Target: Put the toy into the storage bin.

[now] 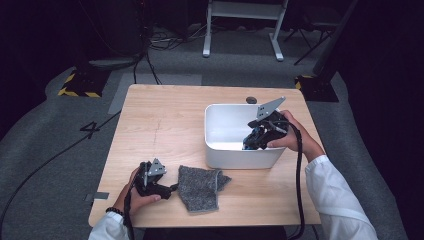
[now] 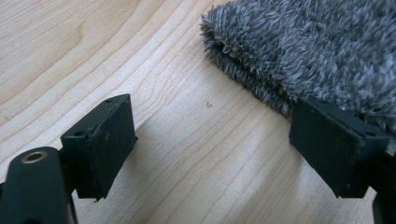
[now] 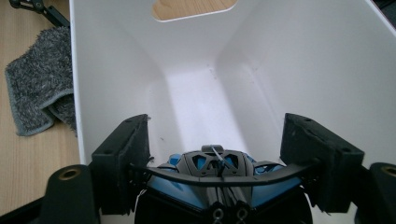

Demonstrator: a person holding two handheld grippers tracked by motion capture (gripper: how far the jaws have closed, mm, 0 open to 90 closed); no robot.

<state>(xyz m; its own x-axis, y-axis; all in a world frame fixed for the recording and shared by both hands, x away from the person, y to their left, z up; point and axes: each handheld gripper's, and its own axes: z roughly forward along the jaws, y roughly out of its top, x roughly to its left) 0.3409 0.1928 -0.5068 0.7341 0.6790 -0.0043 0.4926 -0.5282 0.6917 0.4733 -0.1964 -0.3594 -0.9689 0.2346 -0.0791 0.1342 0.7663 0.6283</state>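
My left gripper (image 1: 172, 188) lies low by my left hand (image 1: 142, 192), pointing sideways to the right, its jaws spread wide with nothing between them. My right hand (image 1: 295, 137) tilts the right gripper (image 1: 248, 145) downward, forearm stretched forward, its jaws clamped on a blue and black object (image 3: 212, 179)

This looks like a lab or recording studio rather than a home. A small wooden worktop (image 1: 165, 120) stands alone on grey carpet (image 1: 60, 145), ringed by dark surroundings. Cables (image 1: 150, 45) trail across the floor, yellow-black hazard tape (image 1: 75, 91) marks what seems to be a stand base, and a taped number four (image 1: 91, 129) sits beside a white metal frame (image 1: 245, 25).
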